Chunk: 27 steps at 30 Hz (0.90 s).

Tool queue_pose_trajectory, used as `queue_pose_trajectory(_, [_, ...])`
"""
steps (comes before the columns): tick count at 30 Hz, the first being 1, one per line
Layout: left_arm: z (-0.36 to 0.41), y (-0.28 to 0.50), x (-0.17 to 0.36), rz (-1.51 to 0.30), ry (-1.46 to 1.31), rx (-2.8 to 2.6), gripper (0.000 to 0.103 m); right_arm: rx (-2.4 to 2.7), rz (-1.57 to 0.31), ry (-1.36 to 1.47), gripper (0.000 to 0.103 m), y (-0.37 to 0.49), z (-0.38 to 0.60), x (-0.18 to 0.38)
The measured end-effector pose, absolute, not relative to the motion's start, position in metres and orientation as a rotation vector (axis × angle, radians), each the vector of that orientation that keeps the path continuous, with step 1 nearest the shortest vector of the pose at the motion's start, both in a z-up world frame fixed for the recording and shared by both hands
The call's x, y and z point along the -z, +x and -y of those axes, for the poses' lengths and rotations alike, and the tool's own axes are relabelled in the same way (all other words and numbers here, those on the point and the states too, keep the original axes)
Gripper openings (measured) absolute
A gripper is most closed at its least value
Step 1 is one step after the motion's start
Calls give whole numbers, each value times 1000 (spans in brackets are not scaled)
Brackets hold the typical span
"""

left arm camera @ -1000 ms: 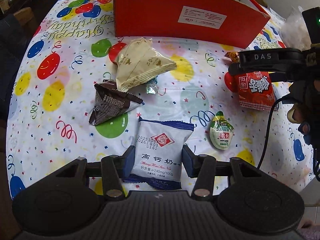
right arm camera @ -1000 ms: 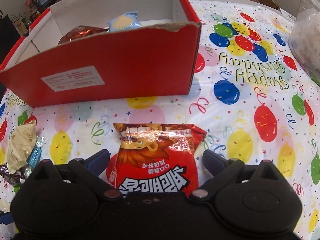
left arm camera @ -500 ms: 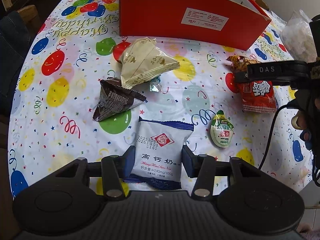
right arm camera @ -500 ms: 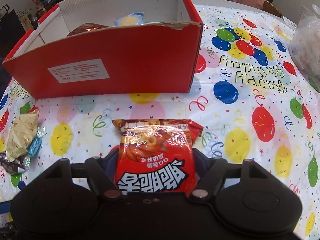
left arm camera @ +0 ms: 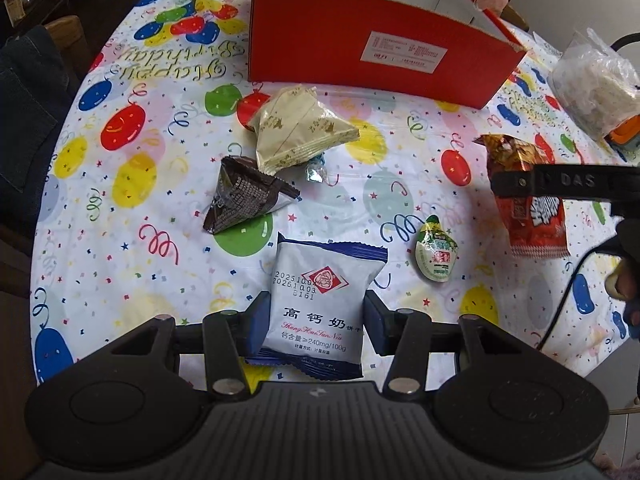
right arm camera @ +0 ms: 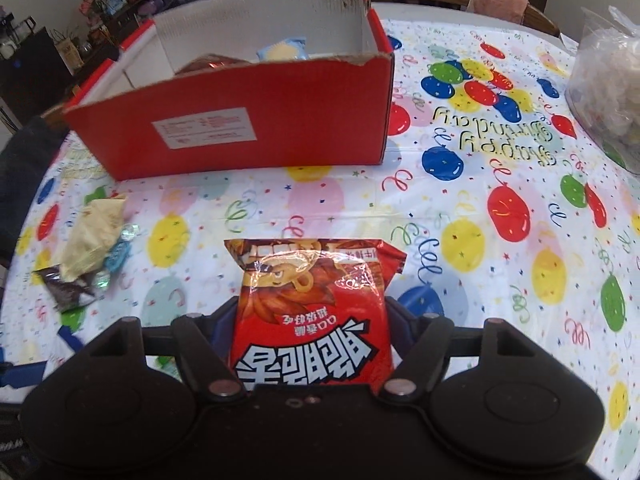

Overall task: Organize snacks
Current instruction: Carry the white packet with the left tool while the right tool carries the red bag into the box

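Note:
My left gripper (left arm camera: 316, 320) is shut on a white-and-blue snack packet (left arm camera: 320, 280) and holds it just above the balloon tablecloth. My right gripper (right arm camera: 312, 320) is shut on a red snack bag (right arm camera: 312, 300), its pads pressing the bag's sides. In the left wrist view that red bag (left arm camera: 536, 224) hangs clear of the table. The red cardboard box (right arm camera: 240, 132) stands open beyond both grippers. A pale blue packet (right arm camera: 282, 50) and a brown packet (right arm camera: 208, 62) lie inside it.
Loose on the cloth lie a cream triangular packet (left arm camera: 300, 132), a dark brown triangular packet (left arm camera: 244, 200), a small wrapped candy (left arm camera: 316, 168) and a green jelly cup (left arm camera: 436, 254). A clear plastic bag (right arm camera: 608, 92) sits at the right edge. Chairs stand behind the table.
The right gripper's jaws closed from wide apart onto the red bag and raised it off the cloth toward the box. The left gripper kept its hold and rose slightly.

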<state>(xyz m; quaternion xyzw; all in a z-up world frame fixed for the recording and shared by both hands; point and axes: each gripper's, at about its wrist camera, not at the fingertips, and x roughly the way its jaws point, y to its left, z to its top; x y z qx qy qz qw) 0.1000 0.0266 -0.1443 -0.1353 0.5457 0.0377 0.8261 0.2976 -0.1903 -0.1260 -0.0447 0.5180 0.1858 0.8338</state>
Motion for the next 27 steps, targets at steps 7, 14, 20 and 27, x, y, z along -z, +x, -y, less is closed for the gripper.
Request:
queue_pose_trajectory(7, [-31, 95, 115, -1098, -284, -71, 48, -433, -1032, -69, 72, 273, 196, 87])
queue_pose_trajectory(14, [-34, 98, 71, -1002, -271, -44, 48, -461, -956, -58, 72, 258, 195, 48])
queue_pose_trajectory(20, [-39, 109, 40, -931, -253, -42, 48, -472, -886, -45, 72, 262, 191, 18])
queue_pose_trajectory(27, [-47, 137, 14, -871, -248, -62, 48, -475, -824, -54, 72, 289, 183, -7])
